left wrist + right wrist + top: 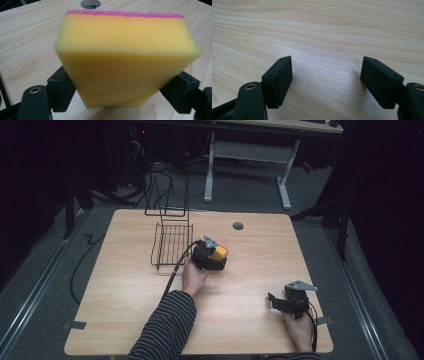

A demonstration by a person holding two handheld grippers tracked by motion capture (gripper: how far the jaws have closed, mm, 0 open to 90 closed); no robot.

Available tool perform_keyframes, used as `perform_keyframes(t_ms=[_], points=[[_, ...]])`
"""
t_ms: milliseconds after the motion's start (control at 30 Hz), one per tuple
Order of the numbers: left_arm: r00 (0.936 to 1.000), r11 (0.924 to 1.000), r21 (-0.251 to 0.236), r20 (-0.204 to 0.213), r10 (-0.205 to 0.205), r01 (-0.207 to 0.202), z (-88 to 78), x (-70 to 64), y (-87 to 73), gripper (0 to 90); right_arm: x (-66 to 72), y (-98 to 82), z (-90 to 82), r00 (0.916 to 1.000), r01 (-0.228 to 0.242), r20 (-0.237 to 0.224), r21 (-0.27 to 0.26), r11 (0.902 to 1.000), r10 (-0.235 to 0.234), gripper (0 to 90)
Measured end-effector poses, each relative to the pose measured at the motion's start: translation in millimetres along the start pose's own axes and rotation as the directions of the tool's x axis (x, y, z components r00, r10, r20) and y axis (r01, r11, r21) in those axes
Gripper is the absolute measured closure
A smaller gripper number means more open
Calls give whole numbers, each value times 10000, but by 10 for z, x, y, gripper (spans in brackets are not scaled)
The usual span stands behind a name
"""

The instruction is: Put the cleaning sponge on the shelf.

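Note:
A yellow sponge (125, 50) with a pink scouring layer on its far face stands on edge between the jaws of my left gripper (122, 87). The pads squeeze its lower part, so the gripper is shut on it. From above, the sponge (219, 252) and the left gripper (214, 256) sit at the middle of the wooden table (125, 300), just right of a wire rack. My right gripper (274, 301) rests near the front right corner. Its jaws (327, 80) stand wide open over bare wood, with nothing between them.
A black wire dish rack (172, 242) stands at the back left of the table, close to the left gripper. A round cable hole (238, 226) lies near the far edge, just beyond the sponge (90, 3). Cables and a white desk frame (285, 185) lie beyond the table.

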State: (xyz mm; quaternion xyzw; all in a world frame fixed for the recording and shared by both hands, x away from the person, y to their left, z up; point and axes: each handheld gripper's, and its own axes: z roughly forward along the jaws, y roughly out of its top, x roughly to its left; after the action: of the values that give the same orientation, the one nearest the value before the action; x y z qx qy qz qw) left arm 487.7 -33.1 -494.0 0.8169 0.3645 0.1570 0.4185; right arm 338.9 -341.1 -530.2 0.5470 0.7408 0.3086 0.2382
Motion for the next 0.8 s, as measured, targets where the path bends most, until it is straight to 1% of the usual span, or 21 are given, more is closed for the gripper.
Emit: perform_keyframes(t_ms=[167, 400, 567, 667, 700, 800], points=[[10000, 10000, -4, 2, 89, -89, -16, -5, 7, 234, 0, 0, 0, 10000, -2, 0, 1, 10000, 2, 262], [9999, 9999, -39, -36, 97, -97, -36, 3, 16, 237, 1, 0, 0, 10000, -11, 4, -4, 10000, 11, 262], [9997, 9996, -197, 139, 191, -188, -71, 10, 30, 239, 0, 0, 0, 10000, -1, -1, -1, 10000, 1, 262], [9995, 9996, -213, 269, 168, -162, -93, 6, 38, 240, 0, 0, 0, 10000, -3, -1, 0, 10000, 3, 262], [9996, 9996, -203, 231, 186, -181, -103, 6, 41, 240, 1, 0, -1, 10000, -15, 5, 4, 10000, 15, 262], [9994, 9996, -210, 293, 168, -161, -123, -1, 49, 240, 1, 0, 0, 10000, -14, 4, 2, 10000, 14, 262]])
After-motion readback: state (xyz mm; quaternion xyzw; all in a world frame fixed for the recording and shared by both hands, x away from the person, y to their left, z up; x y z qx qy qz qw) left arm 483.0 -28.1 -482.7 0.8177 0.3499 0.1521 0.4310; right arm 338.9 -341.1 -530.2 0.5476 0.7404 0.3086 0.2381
